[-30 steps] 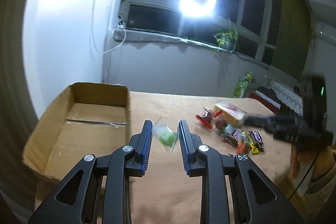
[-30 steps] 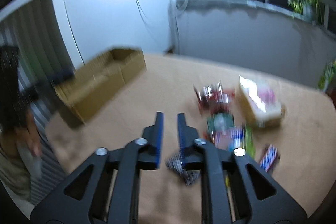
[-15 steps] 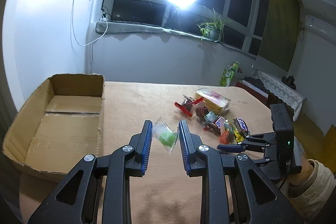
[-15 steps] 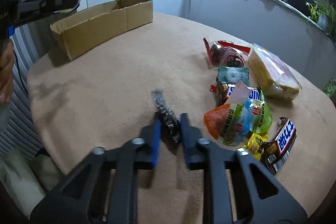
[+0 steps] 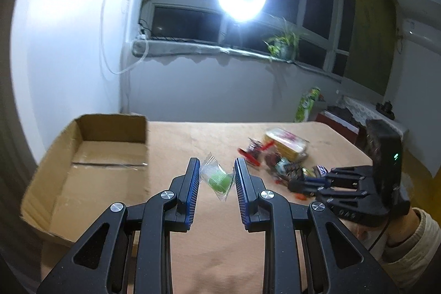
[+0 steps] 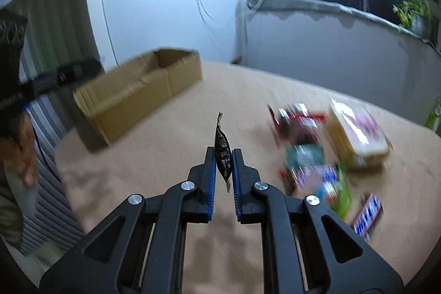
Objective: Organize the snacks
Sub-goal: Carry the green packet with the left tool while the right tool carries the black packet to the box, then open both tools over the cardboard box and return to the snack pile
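Left wrist view first: left gripper has its jaws fairly wide but they're pinching a clear packet with green candy, each side edge of the wrapper touching a blue pad, packet tilted with one corner up-left and one down-right. It hangs above the table, just right of the open cardboard box that sits at the table's left edge. Pile of snacks lies toward the right edge, pretty blurry, and the right gripper shows there low over the pile with something dark at its tips. Right wrist view: right gripper is nearly closed, pinching a thin dark sachet that stands edge-on, long axis running straight away from the camera and upward, top crimp pointing toward the far edge. Box is over at the left edge, snack pile to the right, motion-blurred, with a blue candy bar nearest the near-right edge.
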